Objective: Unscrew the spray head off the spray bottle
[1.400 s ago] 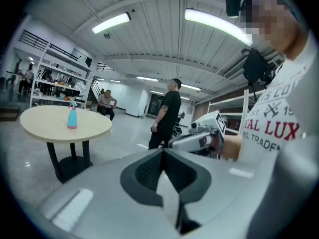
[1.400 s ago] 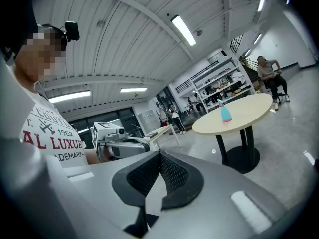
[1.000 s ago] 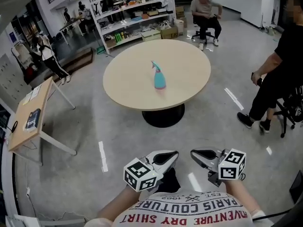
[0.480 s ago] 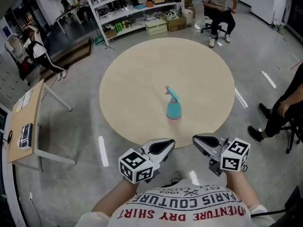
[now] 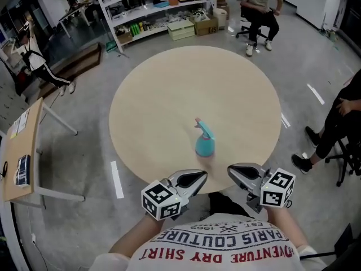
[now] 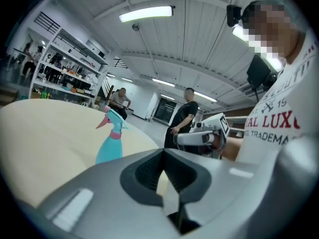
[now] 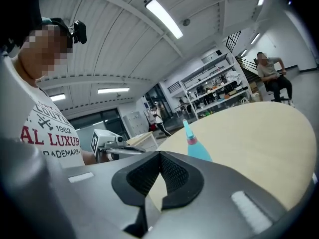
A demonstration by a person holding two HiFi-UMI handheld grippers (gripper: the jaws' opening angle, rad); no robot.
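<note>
The spray bottle point(image 5: 204, 143) stands on the table point(image 5: 152, 95) — left gripper point(image 5: 201, 176) and right gripper point(image 5: 232, 170) side by side at its near edge.

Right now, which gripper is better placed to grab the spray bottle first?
Left, narrowly. In the head view the left gripper points almost straight at the spray bottle; the right gripper sits off to its side. Both are shut, empty and short of it.

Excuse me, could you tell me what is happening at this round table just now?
A person stands at the near edge of the round table, holding the left tongs and the right tongs, one in each hand. Both are shut and empty, short of the turquoise spray bottle, which stands upright on the table with its spray head on. The unscrewing has not begun.
</note>
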